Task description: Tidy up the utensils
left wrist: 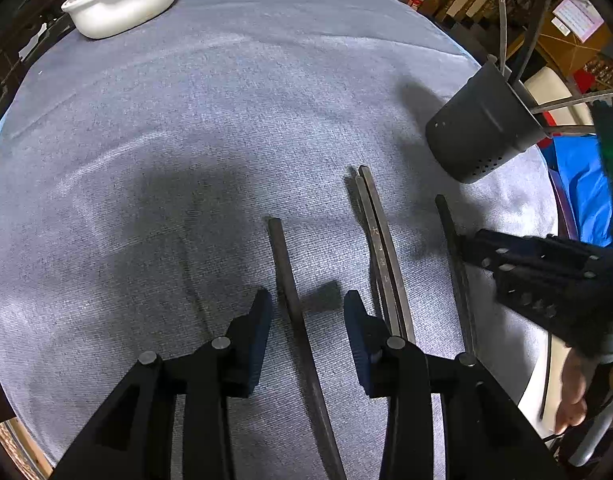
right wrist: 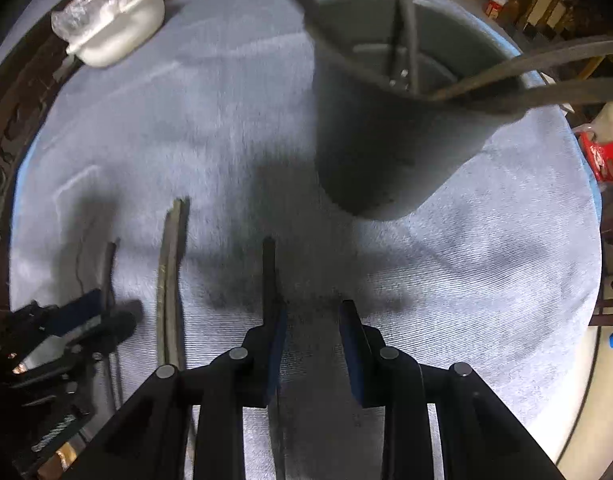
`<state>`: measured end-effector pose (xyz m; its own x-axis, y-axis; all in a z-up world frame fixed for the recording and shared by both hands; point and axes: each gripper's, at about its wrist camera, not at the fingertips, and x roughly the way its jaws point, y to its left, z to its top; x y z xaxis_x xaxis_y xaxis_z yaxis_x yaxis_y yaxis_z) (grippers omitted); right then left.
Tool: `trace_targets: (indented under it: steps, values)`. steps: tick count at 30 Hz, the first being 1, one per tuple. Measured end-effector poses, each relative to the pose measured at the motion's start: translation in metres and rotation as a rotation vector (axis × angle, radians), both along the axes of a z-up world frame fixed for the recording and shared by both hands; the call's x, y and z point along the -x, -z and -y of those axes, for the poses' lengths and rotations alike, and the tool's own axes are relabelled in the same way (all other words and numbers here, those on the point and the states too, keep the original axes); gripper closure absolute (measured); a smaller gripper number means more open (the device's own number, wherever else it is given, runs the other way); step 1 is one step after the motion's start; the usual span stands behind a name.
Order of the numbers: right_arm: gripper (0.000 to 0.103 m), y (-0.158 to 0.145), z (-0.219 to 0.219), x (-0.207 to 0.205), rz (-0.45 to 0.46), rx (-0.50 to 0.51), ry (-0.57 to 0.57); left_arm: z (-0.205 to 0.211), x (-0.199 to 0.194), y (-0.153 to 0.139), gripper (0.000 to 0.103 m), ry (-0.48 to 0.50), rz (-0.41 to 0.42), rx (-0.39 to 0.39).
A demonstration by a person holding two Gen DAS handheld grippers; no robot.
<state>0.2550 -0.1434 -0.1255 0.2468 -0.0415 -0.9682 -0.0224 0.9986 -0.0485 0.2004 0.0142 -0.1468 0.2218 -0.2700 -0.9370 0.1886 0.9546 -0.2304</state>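
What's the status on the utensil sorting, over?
Left gripper open, astride one loose chopstick. Right gripper open, beside another stick. Paired chopsticks on cloth. Black holder part-filled. Nothing blocking.

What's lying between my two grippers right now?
A pair of chopsticks, side by side on the cloth, between the left gripper and right gripper. Both wrist views show it.

Faint engraved characters run along one chopstick (left wrist: 380, 248) of the middle pair; possibly East Asian script, not legible.
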Motion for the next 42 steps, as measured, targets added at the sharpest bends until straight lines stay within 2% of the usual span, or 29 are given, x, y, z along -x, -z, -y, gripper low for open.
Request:
trace_targets:
  steps: [3, 6, 7, 8, 9, 13, 17, 24, 26, 29, 32, 42]
  values:
    - [0.072, 0.001, -0.001, 0.002, 0.027, 0.006, -0.005, 0.001, 0.001, -0.003, 0.065, 0.004, 0.009, -0.011]
    - [0.074, 0.000, 0.000, 0.004, 0.042, 0.002, -0.019, 0.000, 0.002, -0.003, 0.079, -0.006, 0.024, -0.032]
    - [0.078, -0.002, -0.001, 0.008, 0.050, 0.007, -0.029, -0.003, 0.001, -0.003, 0.085, -0.016, 0.025, -0.032]
    - [0.087, -0.004, 0.000, 0.012, 0.058, 0.018, -0.037, -0.005, 0.000, -0.002, 0.091, -0.024, 0.023, -0.030]
    - [0.095, -0.005, 0.001, 0.015, 0.067, 0.022, -0.044, -0.008, 0.000, -0.001, 0.092, -0.032, 0.021, -0.023]
    - [0.100, -0.007, 0.010, 0.027, 0.088, -0.033, -0.029, -0.017, 0.000, 0.000, 0.093, -0.063, 0.026, 0.007]
    - [0.100, -0.028, 0.019, 0.041, 0.161, -0.087, -0.036, -0.022, 0.005, -0.006, 0.095, -0.093, 0.054, 0.007]
    - [0.100, -0.083, 0.040, 0.069, 0.301, -0.232, -0.077, -0.035, 0.019, -0.050, 0.096, -0.128, 0.170, 0.022]
    - [0.100, -0.091, 0.044, 0.074, 0.325, -0.215, -0.086, -0.036, 0.024, -0.067, 0.096, -0.131, 0.210, 0.028]
    - [0.099, -0.083, 0.047, 0.071, 0.280, -0.233, -0.074, -0.038, 0.031, -0.084, 0.096, -0.144, 0.260, 0.033]
    - [0.098, -0.068, 0.045, 0.061, 0.200, -0.258, -0.077, -0.038, 0.032, -0.088, 0.096, -0.164, 0.291, 0.056]
    - [0.096, -0.020, 0.022, 0.039, 0.080, -0.179, -0.085, -0.051, 0.051, -0.111, 0.096, -0.207, 0.433, 0.109]
